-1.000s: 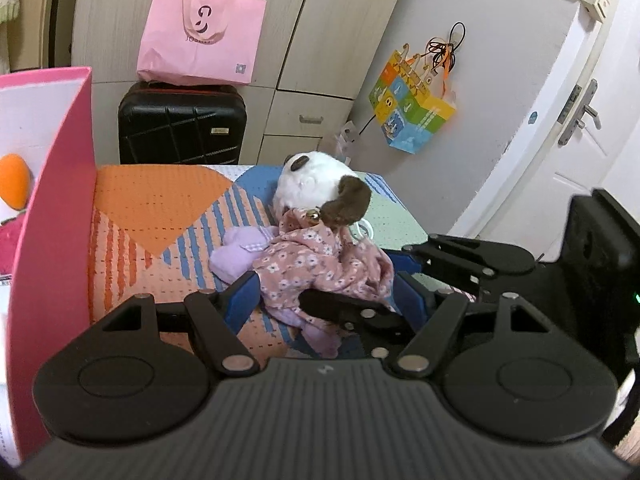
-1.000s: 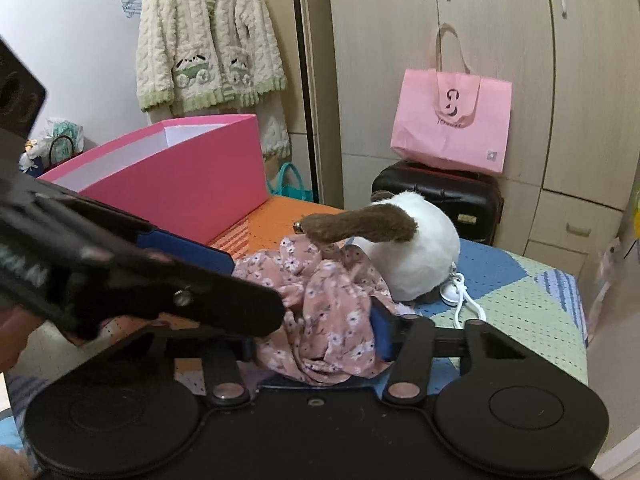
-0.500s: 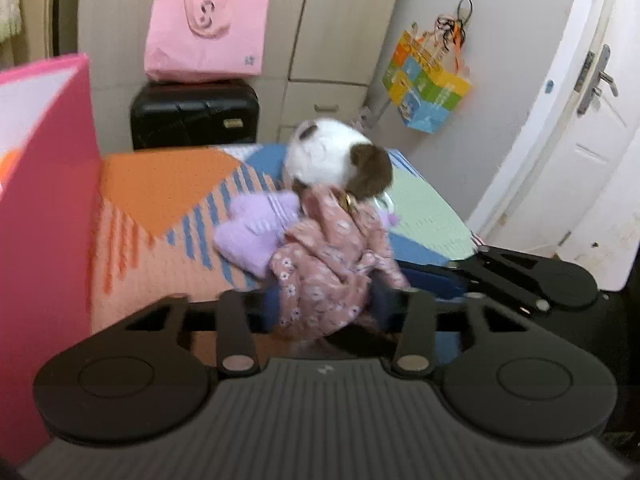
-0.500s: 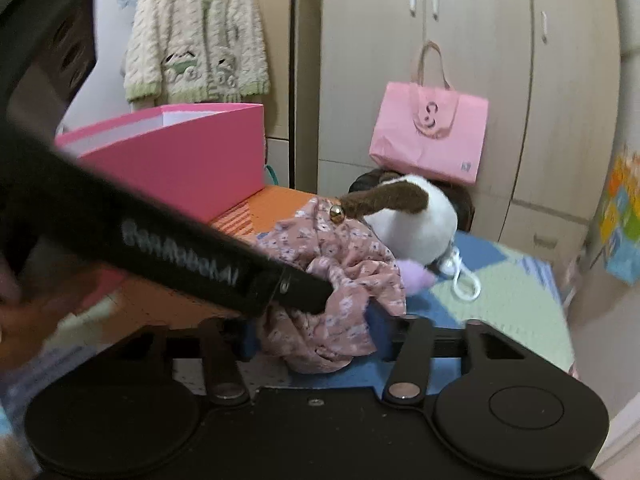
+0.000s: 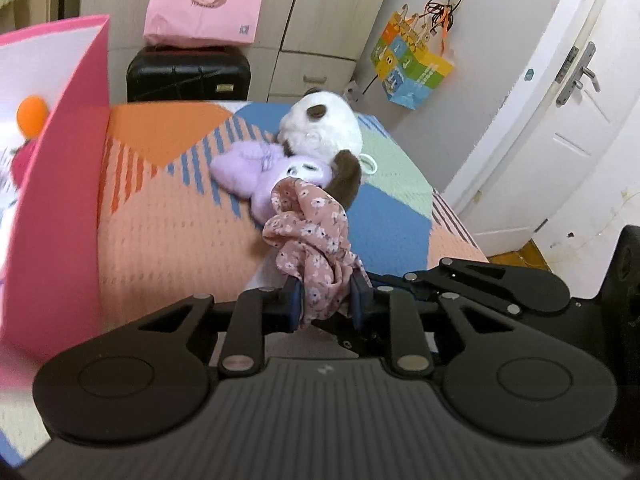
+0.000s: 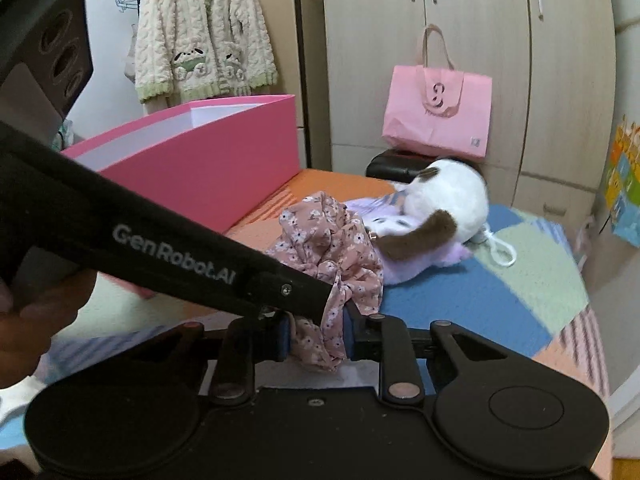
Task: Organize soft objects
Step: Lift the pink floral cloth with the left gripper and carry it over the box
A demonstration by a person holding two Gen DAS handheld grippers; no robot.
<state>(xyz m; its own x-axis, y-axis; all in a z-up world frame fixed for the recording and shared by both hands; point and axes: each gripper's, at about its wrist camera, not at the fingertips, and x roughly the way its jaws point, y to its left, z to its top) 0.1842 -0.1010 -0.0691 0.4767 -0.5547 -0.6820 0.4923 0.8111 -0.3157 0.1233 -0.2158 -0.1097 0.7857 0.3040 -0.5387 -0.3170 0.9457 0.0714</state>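
A pink floral cloth (image 5: 310, 236) (image 6: 332, 248) is bunched up and lifted off the bed. My left gripper (image 5: 325, 300) is shut on its lower end. My right gripper (image 6: 316, 336) is shut on the same cloth right beside it; the left gripper's black body crosses the right wrist view. Behind the cloth lie a lilac plush (image 5: 256, 168) (image 6: 404, 256) and a white plush dog with brown ears (image 5: 320, 126) (image 6: 448, 200), resting on the bed. A big pink box (image 5: 52, 216) (image 6: 224, 168) stands open at the left.
The bed has a patterned orange, blue and green cover (image 5: 160, 216). A black suitcase (image 5: 188, 74) with a pink bag (image 5: 204, 4) stands at the foot. A wardrobe, a colourful hanging bag (image 5: 412, 66) and a white door (image 5: 560, 120) are behind. An orange item (image 5: 32, 114) sits in the box.
Both grippers closed onto the floral cloth and pulled it back off the plush toys. The lilac plush is now uncovered, and the dog's brown ear dropped down.
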